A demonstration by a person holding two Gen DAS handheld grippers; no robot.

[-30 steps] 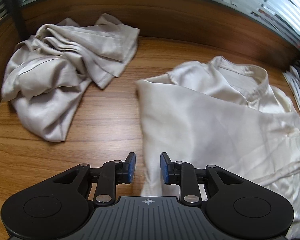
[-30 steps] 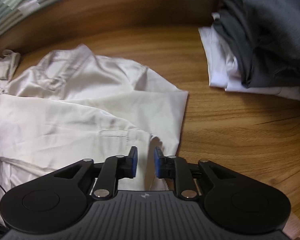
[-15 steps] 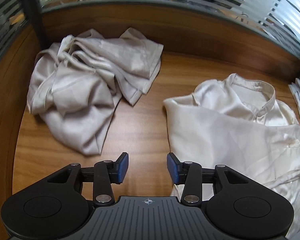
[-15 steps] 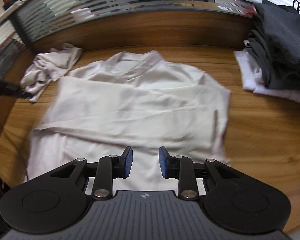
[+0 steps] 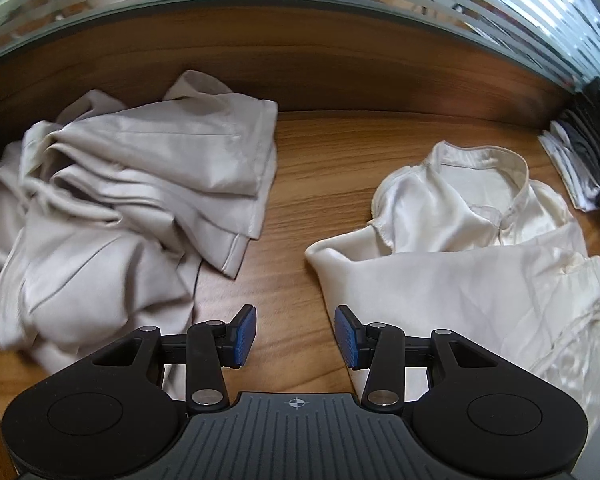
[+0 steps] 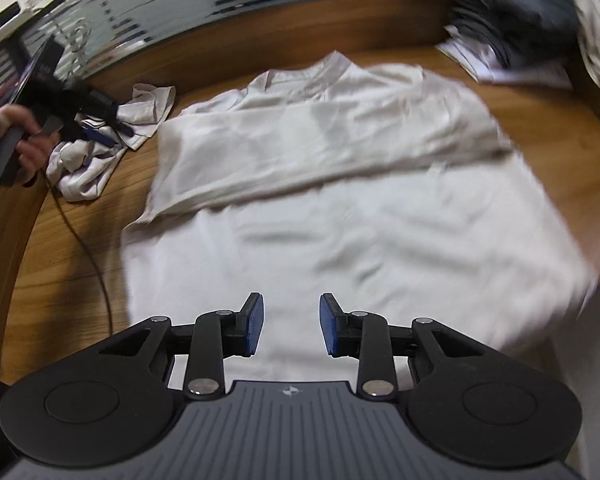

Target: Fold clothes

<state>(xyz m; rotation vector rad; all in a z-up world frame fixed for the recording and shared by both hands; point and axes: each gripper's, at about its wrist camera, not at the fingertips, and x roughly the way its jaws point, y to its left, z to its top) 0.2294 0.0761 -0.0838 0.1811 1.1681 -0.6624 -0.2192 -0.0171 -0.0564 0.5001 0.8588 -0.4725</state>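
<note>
cream shirt (image 6: 340, 216) flat, collar toward far wall

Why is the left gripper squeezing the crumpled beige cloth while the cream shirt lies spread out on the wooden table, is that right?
Not quite. The left gripper squeezes nothing: its fingers stand apart with only bare wooden table between them, as the left wrist view shows. The crumpled beige cloth lies untouched off to one side. The cream shirt does lie spread out on the table.
</note>
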